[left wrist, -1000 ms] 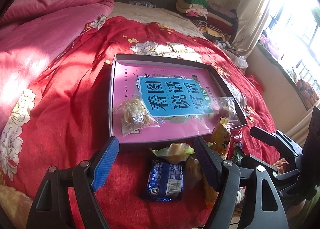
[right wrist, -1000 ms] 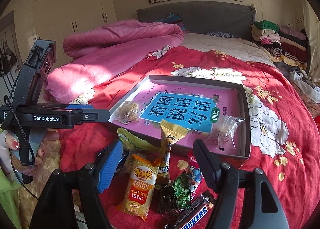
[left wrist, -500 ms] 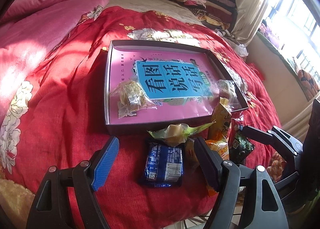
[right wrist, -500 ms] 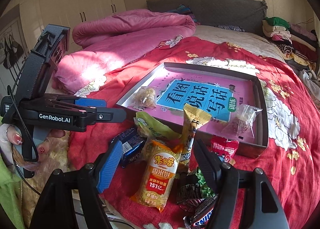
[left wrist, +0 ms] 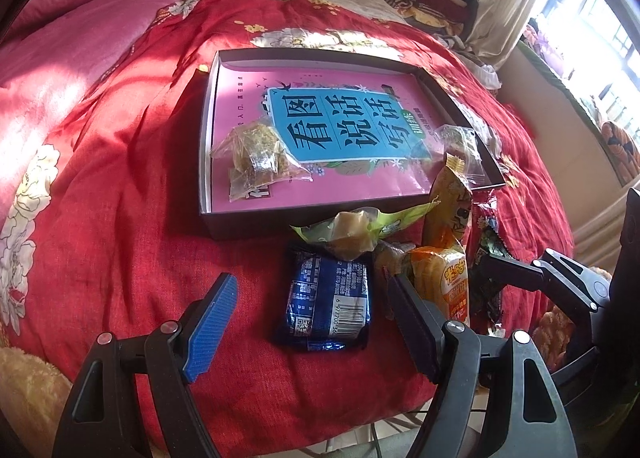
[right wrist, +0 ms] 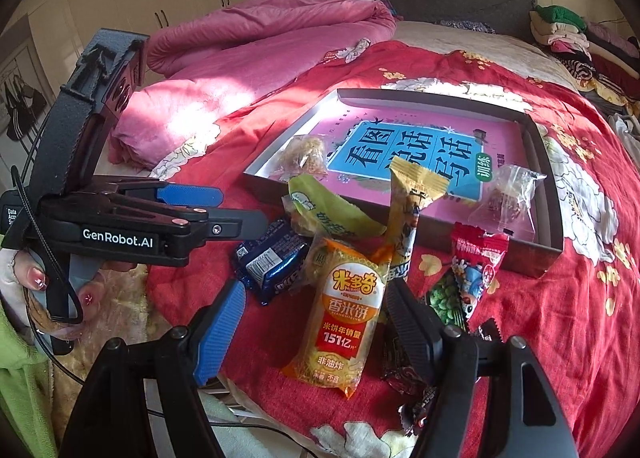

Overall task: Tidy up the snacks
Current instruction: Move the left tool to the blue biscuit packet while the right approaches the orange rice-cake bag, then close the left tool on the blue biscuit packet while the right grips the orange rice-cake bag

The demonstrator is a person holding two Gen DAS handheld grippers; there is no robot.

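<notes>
Snacks sit larger in both views than a second ago: I have eased the left gripper (left wrist: 308, 322) over the blue packet (left wrist: 328, 304) and the right gripper (right wrist: 316, 322) over the rice-cracker bag (right wrist: 344, 318), both wide, empty. The tray (left wrist: 206, 161) lies just beyond, so picking comes next.

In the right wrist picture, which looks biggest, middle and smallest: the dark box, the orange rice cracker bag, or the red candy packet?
1. Dark box
2. Orange rice cracker bag, though it lies nearer the camera, which flatters it
3. Red candy packet
</notes>
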